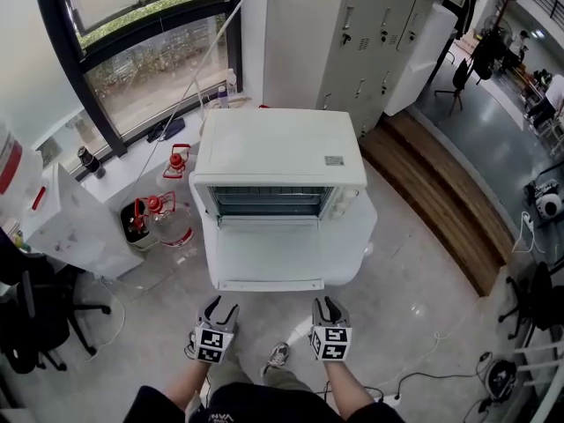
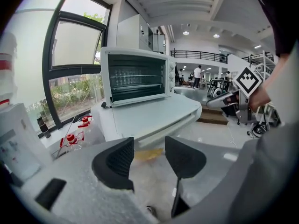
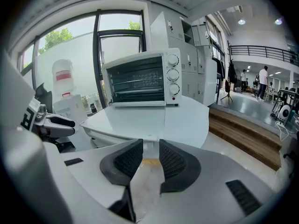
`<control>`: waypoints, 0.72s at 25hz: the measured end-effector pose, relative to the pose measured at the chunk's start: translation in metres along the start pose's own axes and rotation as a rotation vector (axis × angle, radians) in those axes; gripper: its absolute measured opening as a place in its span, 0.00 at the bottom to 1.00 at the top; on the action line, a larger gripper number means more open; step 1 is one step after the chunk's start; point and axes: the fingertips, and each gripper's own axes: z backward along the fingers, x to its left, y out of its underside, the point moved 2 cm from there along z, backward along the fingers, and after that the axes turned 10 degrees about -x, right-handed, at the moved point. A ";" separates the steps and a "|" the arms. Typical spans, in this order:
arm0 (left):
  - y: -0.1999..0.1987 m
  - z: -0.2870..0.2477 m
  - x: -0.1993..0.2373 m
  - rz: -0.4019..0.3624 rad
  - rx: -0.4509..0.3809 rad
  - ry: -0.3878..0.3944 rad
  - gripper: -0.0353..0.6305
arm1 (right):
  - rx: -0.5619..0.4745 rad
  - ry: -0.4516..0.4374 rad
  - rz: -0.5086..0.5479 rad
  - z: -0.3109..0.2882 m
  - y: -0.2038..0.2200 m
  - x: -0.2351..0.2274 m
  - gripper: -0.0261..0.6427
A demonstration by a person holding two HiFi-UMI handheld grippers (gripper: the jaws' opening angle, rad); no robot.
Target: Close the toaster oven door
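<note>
At the centre of the head view sits the white toaster oven (image 1: 278, 152), its door (image 1: 271, 254) dropped fully open and lying flat toward the person, so the wire rack inside shows. It rests on a white table (image 1: 357, 241) whose curved edge shows at the door's right. Just below the door's front lip (image 1: 269, 284), low in the frame, both tools hover apart from it and touch nothing. The left gripper (image 1: 221, 307) has its jaws set wide with nothing between them; the right gripper (image 1: 329, 305) has its jaws only narrowly parted, also empty. Closing has not begun, and this looks like the approach. The next move likely calls for getting one or both grippers under the front lip and swinging the door up on its hinge until it meets the oven's face. Further out, clear water jugs (image 1: 167, 218) with red caps stand at the left under a window (image 1: 150, 69), and grey lockers (image 1: 379, 33) fill the upper right.
</note>
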 end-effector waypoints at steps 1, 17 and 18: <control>0.005 -0.002 0.000 0.008 0.009 -0.009 0.38 | 0.011 -0.007 0.000 -0.003 0.005 0.000 0.21; 0.024 -0.029 0.009 0.103 0.013 -0.097 0.38 | 0.032 -0.049 0.012 -0.050 0.028 0.004 0.22; 0.023 -0.030 0.010 0.106 0.012 -0.097 0.38 | 0.031 -0.044 0.002 -0.051 0.028 0.004 0.22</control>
